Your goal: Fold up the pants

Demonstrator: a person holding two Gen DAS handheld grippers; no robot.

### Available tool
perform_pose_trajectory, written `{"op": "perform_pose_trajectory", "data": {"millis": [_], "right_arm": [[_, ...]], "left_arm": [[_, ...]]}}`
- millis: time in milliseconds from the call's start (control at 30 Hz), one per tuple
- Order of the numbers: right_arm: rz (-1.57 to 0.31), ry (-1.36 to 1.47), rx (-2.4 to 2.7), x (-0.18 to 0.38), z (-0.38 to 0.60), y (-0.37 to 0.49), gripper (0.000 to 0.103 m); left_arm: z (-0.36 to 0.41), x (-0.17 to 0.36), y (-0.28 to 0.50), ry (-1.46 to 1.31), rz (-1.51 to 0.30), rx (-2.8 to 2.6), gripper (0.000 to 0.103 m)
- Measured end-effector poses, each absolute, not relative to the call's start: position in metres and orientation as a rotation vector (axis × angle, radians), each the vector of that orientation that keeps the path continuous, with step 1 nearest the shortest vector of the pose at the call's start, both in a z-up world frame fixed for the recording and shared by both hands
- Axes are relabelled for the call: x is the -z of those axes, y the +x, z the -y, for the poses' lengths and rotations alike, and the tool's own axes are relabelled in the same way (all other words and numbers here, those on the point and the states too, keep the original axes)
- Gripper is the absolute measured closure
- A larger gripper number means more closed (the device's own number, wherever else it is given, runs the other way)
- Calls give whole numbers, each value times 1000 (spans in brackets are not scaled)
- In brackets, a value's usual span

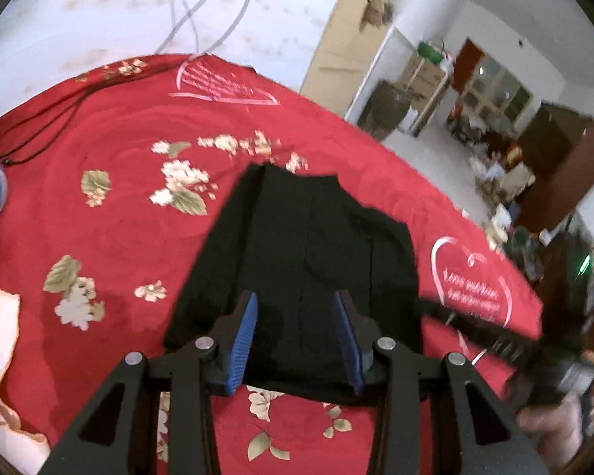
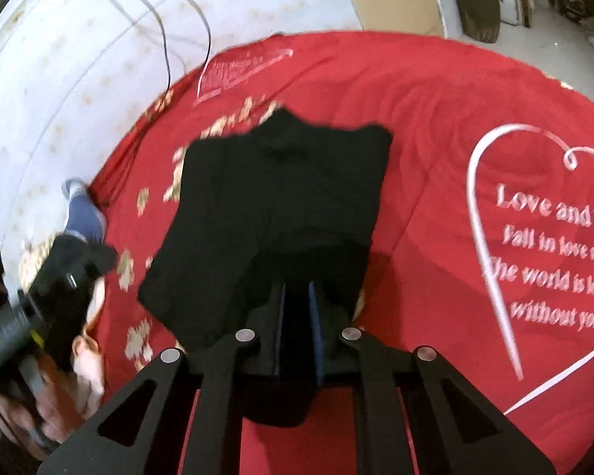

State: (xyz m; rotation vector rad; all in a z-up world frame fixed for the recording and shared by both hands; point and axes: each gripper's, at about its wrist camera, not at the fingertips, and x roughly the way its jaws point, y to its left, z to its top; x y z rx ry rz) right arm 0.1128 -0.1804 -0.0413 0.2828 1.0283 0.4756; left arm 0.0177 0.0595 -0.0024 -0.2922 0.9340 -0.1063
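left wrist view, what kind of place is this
Most likely a lived-in home, with folding done on a bed or low table. A red floral cover printed with a heart motto lies under the black pants, and beyond it stand a wooden cabinet and household clutter.

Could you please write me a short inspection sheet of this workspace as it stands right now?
Surface: red blanket with flowers and a white heart.
Job's things: black pants, folded into a compact block, lying flat.
Clutter: cream cloth at the blanket's edge.
Grippers: left gripper open above the pants' near edge; right gripper nearly shut, with black fabric between its fingers.
Cables: black cord on the blanket; grey cables on the floor.
Surroundings: pale floor, cluttered furniture.
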Motion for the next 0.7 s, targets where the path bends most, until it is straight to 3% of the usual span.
{"op": "perform_pose_trajectory", "data": {"millis": [300,467,700], "right_arm": [[-1027,195,-511,51,171,173,92],[-1008,211,-475,50,184,193,92],[-1015,309,-450,49,205,182,81]], "left_arm": [[-61,36,34,-211,-1059,10,61],[-58,9,45,-142,-982,5,61],[-48,15,105,-126,-974,61,61]]}}
